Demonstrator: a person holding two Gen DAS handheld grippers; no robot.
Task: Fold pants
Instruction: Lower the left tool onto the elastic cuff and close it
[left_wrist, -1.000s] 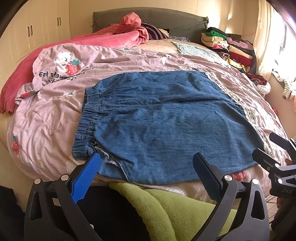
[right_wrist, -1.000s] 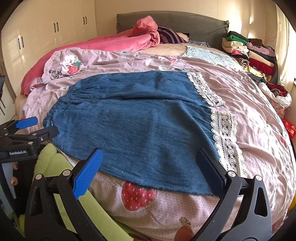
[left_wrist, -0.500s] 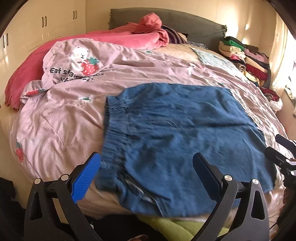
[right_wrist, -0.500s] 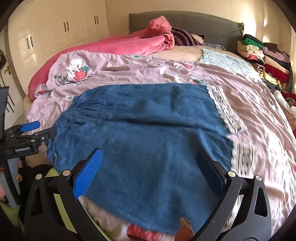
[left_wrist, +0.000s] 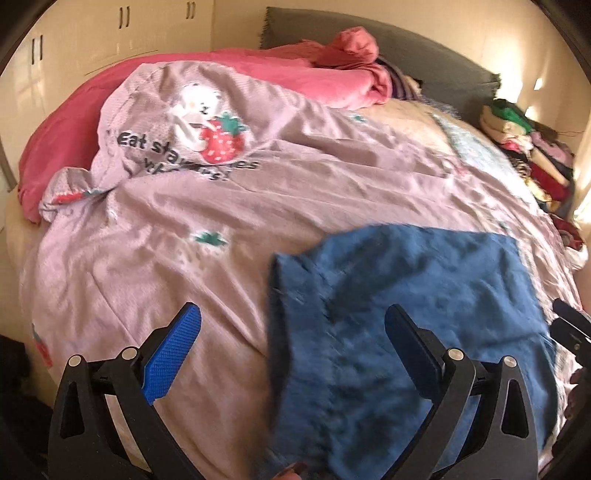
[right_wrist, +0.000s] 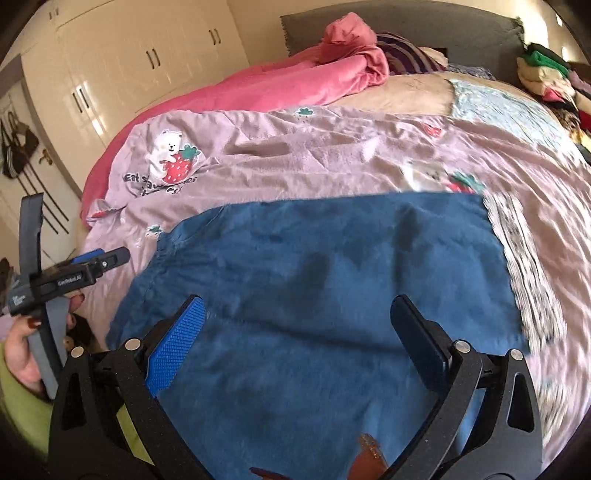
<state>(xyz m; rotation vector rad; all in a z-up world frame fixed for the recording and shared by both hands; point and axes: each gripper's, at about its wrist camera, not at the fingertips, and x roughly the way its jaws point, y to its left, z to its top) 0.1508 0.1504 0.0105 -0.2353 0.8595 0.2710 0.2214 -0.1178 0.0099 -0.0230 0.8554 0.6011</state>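
Note:
The blue denim pants (right_wrist: 325, 280) lie flat on the pink strawberry-print bedspread (right_wrist: 295, 155), waistband toward the left. In the left wrist view the pants (left_wrist: 417, 302) fill the lower right, their waistband edge running down the middle. My left gripper (left_wrist: 291, 343) is open and empty, above the waistband end. My right gripper (right_wrist: 299, 332) is open and empty, above the middle of the pants. The left gripper also shows in the right wrist view (right_wrist: 99, 258), beside the waistband.
A pink blanket (right_wrist: 280, 85) is heaped at the head of the bed by the grey headboard (right_wrist: 406, 22). A stack of folded clothes (left_wrist: 532, 155) sits at the far right. White wardrobes (right_wrist: 110, 66) line the left wall.
Both grippers have moved forward and up over the bed. The left view has swung left, so the pants now sit lower right. Both stay open.

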